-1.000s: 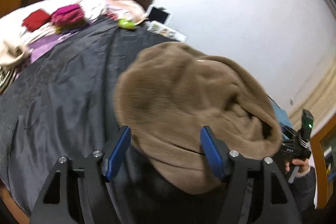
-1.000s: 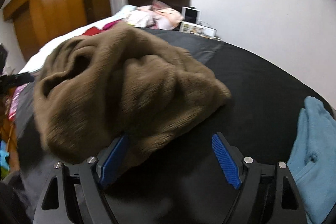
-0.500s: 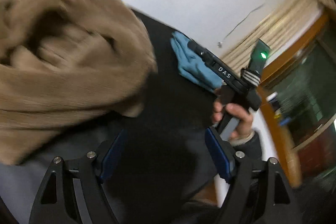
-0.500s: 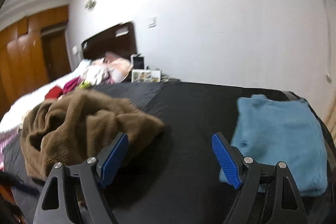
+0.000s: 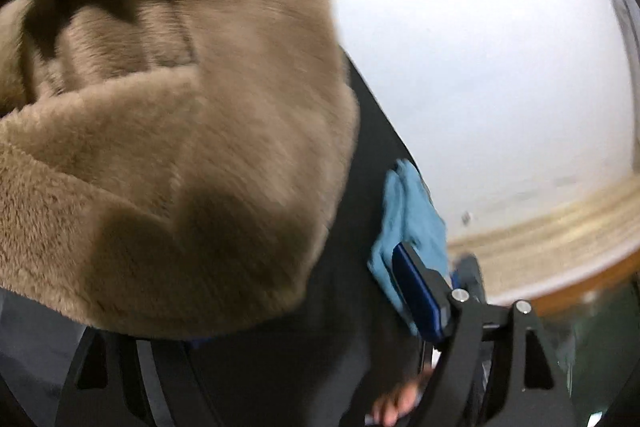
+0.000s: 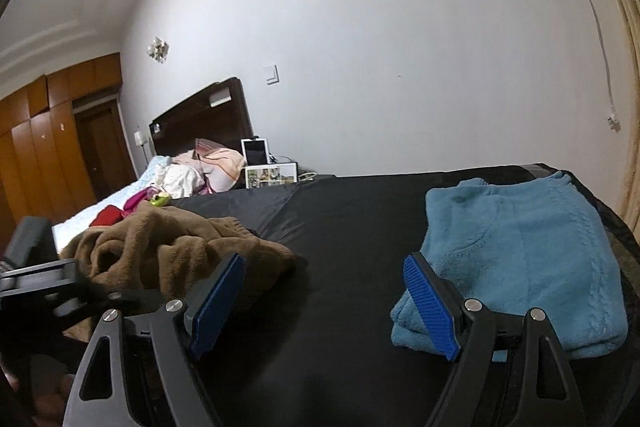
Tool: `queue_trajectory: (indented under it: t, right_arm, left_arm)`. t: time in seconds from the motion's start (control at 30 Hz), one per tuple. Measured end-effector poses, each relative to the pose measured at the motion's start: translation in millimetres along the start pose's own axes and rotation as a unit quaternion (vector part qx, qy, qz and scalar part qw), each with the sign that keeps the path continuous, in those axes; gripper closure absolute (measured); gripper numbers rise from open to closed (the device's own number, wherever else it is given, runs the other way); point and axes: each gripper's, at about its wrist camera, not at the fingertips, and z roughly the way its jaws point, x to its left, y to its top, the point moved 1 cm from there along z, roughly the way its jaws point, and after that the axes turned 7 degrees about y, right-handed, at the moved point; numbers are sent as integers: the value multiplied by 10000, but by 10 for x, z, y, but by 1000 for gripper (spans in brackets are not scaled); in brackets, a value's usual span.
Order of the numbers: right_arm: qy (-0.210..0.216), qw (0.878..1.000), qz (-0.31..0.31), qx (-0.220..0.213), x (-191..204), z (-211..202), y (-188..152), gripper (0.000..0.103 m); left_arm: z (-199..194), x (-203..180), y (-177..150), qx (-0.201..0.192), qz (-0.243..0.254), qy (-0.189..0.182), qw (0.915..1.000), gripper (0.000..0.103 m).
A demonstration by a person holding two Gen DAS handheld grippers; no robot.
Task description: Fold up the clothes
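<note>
A black, smooth-woven bedspread [image 6: 352, 227] carries everything. On it, left of the right gripper [image 6: 324, 303], a plush brown fleece garment [image 6: 176, 251] lies in a crumpled mound; to that gripper's right sits a neatly folded blue fleece [image 6: 528, 251]. In the left wrist view the brown pile is blurred and hides the left gripper's [image 5: 308, 307] left finger. Both grippers stand spread, pinching nothing. Half a second ago the left camera sat farther from the mound.

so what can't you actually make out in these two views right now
- Left claw: its left finger hidden by the brown fleece garment, left wrist view.
- Whether fleece lies between its pads: blurred, covered.
- Blue folded garment: near edge hidden behind the right claw, right wrist view.
</note>
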Motion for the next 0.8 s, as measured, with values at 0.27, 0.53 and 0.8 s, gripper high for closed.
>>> queue_trajectory:
  t: [0.27, 0.53, 0.8]
  right_arm:
    - [118, 9999, -26, -104, 31, -76, -18, 19]
    - [-148, 9986, -484, -145, 186, -68, -100, 19]
    - [-426, 9967, -687, -61, 220, 14, -177, 19]
  left_arm:
    - [-3, 110, 110, -539, -452, 416, 9967, 22]
    - [21, 219, 279, -155, -65, 414, 9990, 83]
    - [-546, 295, 215, -391, 753, 213, 9962, 91]
